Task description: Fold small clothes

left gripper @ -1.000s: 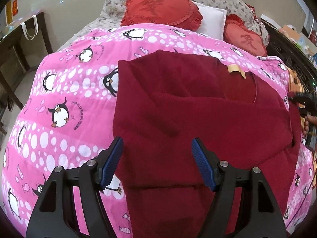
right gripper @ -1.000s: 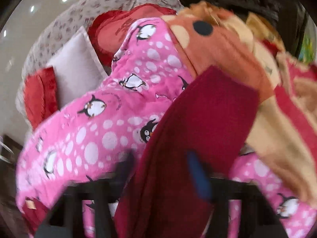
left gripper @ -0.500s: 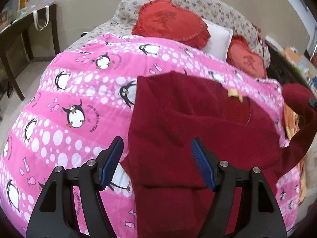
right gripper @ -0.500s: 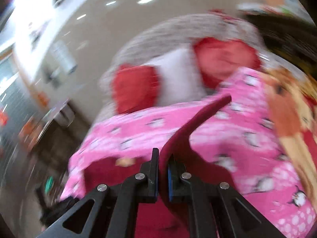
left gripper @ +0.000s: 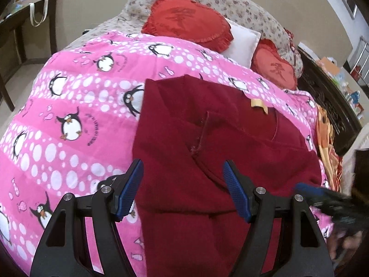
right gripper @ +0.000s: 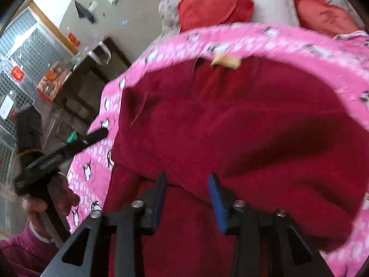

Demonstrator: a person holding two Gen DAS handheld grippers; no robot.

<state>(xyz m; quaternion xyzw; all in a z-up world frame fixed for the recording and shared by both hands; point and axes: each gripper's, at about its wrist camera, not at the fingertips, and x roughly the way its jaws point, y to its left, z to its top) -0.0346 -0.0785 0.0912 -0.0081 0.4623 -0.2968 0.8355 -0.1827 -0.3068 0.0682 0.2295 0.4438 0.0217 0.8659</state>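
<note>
Two grippers, both jaws apart, empty: left gripper (left gripper: pixel 182 187) wide, right gripper (right gripper: pixel 188 196) narrower, just opening | risk: loose sleeve fold on red garment (left gripper: pixel 207 138) springs back over slippery quilt (left gripper: pixel 69 106)

right tongs (left gripper: pixel 322 198) motion-blurred at frame edge, red garment (left gripper: pixel 207 161) hem cut off

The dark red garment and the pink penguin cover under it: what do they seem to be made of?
Dark red garment: probably a thick fleece or brushed knit; matte, fuzzy surface, soft rounded folds.
Pink penguin cover: seemingly printed woven cotton or polyester, lightly padded; smooth, slightly puffy surface with a crisp print. Neither fibre is certain.
</note>
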